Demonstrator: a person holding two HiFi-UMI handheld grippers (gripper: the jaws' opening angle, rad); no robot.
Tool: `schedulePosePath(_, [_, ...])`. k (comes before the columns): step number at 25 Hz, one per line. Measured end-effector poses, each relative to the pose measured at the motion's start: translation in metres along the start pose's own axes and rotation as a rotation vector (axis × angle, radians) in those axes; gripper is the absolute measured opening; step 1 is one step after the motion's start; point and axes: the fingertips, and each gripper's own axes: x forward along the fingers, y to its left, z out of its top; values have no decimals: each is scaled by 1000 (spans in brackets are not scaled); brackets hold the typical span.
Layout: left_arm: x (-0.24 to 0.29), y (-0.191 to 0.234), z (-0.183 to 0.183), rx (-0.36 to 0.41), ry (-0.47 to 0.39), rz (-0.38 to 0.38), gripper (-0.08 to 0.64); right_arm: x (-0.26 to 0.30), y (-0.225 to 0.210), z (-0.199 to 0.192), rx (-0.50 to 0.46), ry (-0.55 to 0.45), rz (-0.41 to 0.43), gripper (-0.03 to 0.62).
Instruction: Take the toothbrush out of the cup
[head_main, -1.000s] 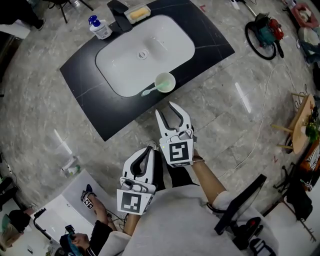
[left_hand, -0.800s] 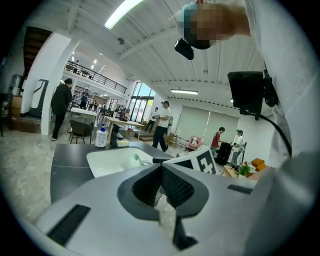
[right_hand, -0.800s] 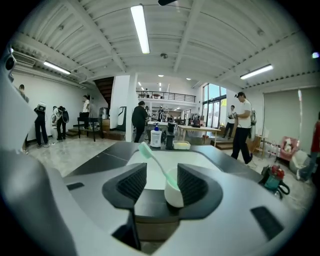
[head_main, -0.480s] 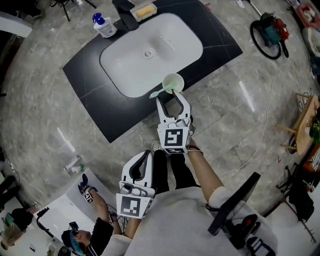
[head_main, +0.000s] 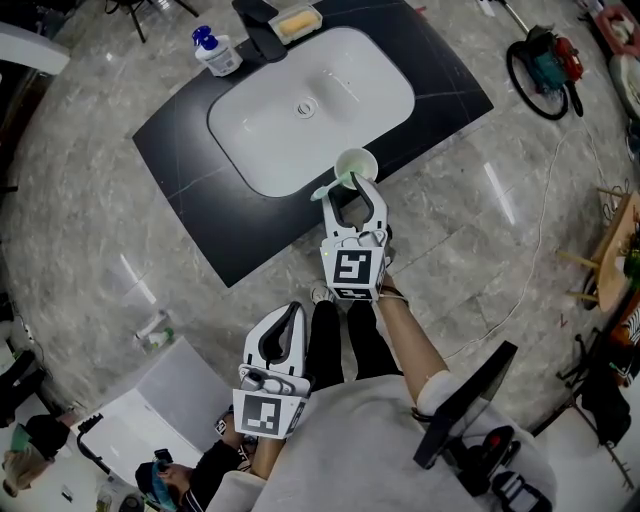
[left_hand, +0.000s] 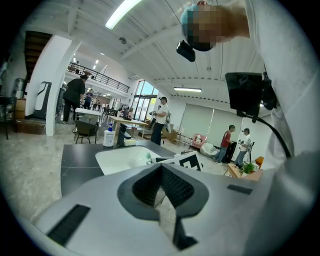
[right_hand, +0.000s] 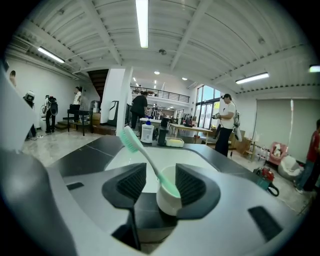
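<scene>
Toothbrush (right_hand: 150, 162) in cup (right_hand: 168, 199), head leaning out over rim; cup on worktop (head_main: 200, 150) at sink (head_main: 300, 110) edge | right tool (head_main: 350, 186) jaws wide, flanking cup, no grip | left tool (head_main: 293, 310) closed, empty, near body | approach looks done; grasp and lift-out remain.

Bright, even indoor light. Strip lights (right_hand: 142, 22) overhead leave white glare streaks on the floor (head_main: 497, 195), and the sink (head_main: 350, 80) is nearly blown out. Shadows are faint. Both gripper views get heavy fisheye bend and black corners, and the left gripper (left_hand: 161, 172) looks soft up close.
</scene>
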Motion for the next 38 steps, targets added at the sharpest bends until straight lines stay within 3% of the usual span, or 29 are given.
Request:
schedulePosePath(2, [0, 1, 0, 4, -2, -3, 5, 0, 0, 0, -1, 0, -7, 187])
schedulePosePath(5, [0, 1, 0, -10, 4, 0, 4, -1, -4, 0, -15, 11, -37, 125])
schedulePosePath(14, [-5, 6, 3, -33, 9, 17, 3, 2, 0, 3, -60, 43, -31, 121])
schedulePosePath(17, [-6, 7, 3, -73, 18, 32, 3, 4, 0, 5, -67, 43, -39, 67])
schedulePosePath(21, [-7, 9, 5, -3, -5, 15, 4, 6, 0, 7, -76, 39, -44, 55])
schedulePosePath(30, [-6, 10, 9, -3, -16, 14, 3, 3, -13, 12, -66, 19, -67, 35])
schedulePosePath(33, [-4, 6, 10, -49, -6, 19, 5, -1, -17, 12, -43, 15, -65, 32])
schedulePosePath(38, [-1, 2, 15, 12, -29, -5, 5, -6, -20, 17, -9, 1, -53, 32])
